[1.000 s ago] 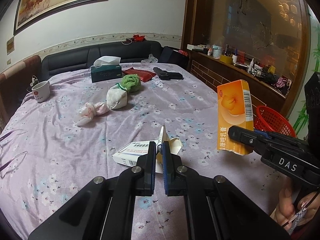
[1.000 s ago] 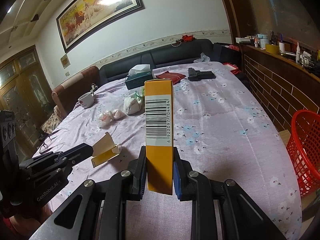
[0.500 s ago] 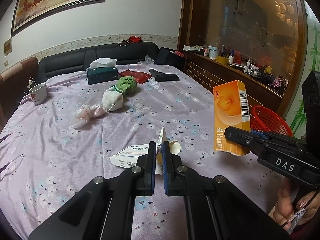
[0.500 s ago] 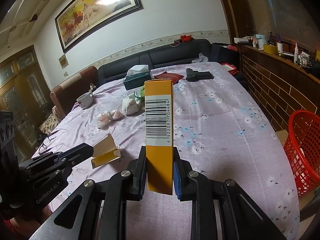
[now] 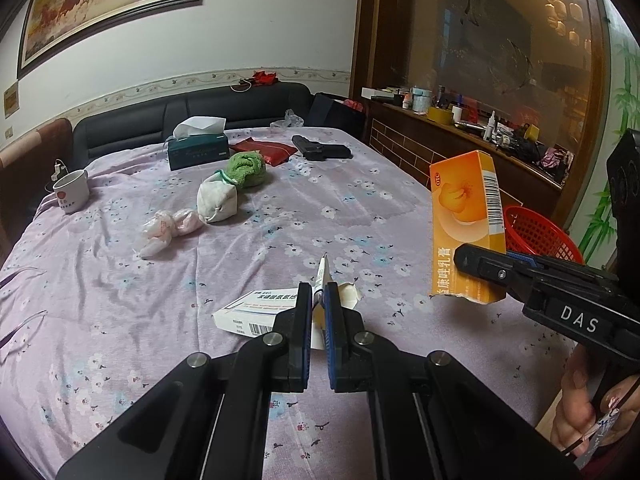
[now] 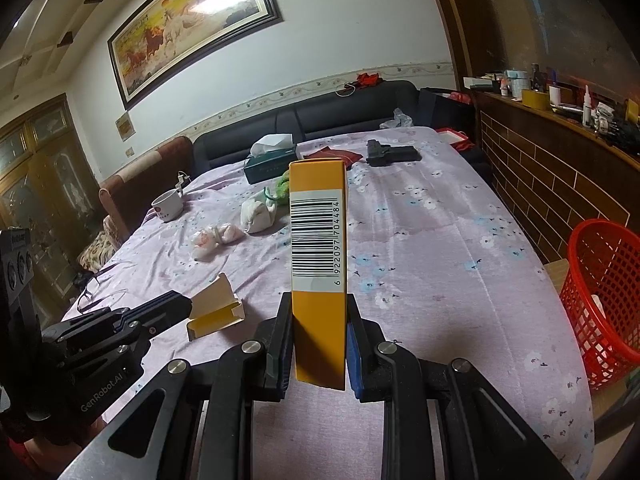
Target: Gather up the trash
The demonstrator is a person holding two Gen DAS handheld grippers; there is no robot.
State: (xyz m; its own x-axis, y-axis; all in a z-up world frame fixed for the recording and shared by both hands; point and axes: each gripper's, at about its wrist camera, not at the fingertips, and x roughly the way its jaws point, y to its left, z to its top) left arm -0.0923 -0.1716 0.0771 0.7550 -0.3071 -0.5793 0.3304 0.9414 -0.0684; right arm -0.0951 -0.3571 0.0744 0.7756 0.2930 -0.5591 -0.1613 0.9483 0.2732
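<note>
My left gripper (image 5: 318, 292) is shut on the raised flap of an opened white medicine box (image 5: 256, 312), low over the lilac flowered tablecloth (image 5: 360, 220). In the right wrist view that box (image 6: 216, 308) shows a yellow inside at the tip of the left gripper (image 6: 180, 308). My right gripper (image 6: 319, 300) is shut on an upright orange box (image 6: 318, 232) with a barcode, held above the table. The left wrist view shows the orange box (image 5: 464, 216) at right in the right gripper (image 5: 464, 256). A red mesh basket (image 6: 600, 300) stands beyond the table's right edge.
Farther back lie pink-white tissue wads (image 5: 168, 228), a white cloth bundle (image 5: 216, 202) and a green cloth (image 5: 246, 168). Behind them are a tissue box (image 5: 198, 150), a mug (image 5: 72, 192), a red pouch (image 5: 262, 150) and a black pistol-shaped object (image 5: 320, 150). A cluttered brick counter (image 5: 460, 136) runs along the right.
</note>
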